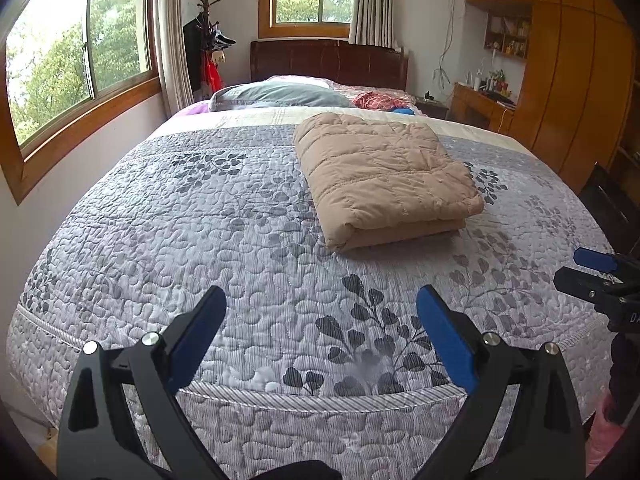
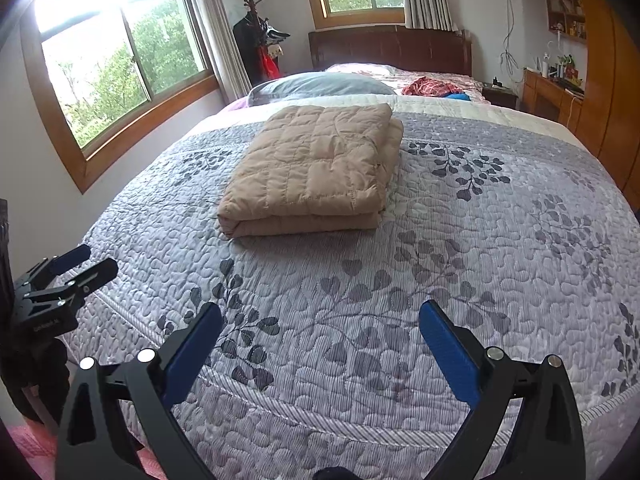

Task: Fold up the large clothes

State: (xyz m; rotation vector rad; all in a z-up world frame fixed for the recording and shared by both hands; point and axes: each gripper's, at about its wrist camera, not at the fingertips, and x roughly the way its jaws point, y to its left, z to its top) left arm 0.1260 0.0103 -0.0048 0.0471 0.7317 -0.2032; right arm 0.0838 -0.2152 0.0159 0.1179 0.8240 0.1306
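A tan quilted garment (image 1: 384,176) lies folded into a thick rectangle on the grey leaf-patterned bedspread (image 1: 240,240); it also shows in the right wrist view (image 2: 312,172). My left gripper (image 1: 322,304) is open and empty, held above the foot of the bed, well short of the garment. My right gripper (image 2: 322,316) is open and empty, also above the foot of the bed. The right gripper shows at the right edge of the left wrist view (image 1: 584,270), and the left gripper shows at the left edge of the right wrist view (image 2: 86,262).
A grey pillow (image 1: 280,96) and a red checked cloth (image 1: 378,101) lie near the dark headboard (image 1: 328,62). A coat rack (image 1: 206,40) stands by the left windows. Wooden wardrobes (image 1: 568,80) and a desk (image 1: 484,104) stand on the right.
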